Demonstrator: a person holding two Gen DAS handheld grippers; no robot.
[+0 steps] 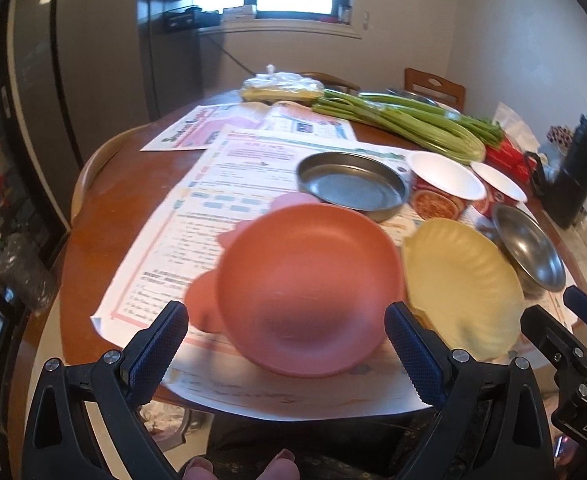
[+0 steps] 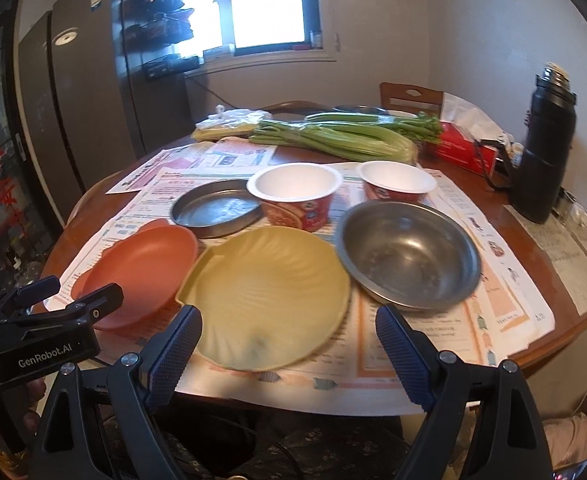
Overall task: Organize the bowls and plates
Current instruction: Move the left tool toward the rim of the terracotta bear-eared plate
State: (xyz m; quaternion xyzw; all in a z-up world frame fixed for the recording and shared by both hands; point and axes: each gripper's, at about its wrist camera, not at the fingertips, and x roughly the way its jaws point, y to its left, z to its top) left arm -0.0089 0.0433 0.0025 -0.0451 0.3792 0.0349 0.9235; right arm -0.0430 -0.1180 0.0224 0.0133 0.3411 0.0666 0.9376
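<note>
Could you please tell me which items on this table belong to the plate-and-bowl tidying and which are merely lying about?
Job: orange plate, yellow plate, steel bowl, steel pan, two noodle cups.

Lying about: celery, black flask, red tissue box, newspapers.

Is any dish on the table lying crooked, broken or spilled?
Nothing looks broken or spilled. Only the orange plate sits tilted, resting on another orange piece beneath it. The yellow plate and steel bowl lie flat on the newspaper.

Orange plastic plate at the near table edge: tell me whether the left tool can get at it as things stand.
Probably yes. The left tool is open, with the orange plastic plate directly ahead between its spread fingers and nothing in between; the yellow scalloped plate sits off to the side.
</note>
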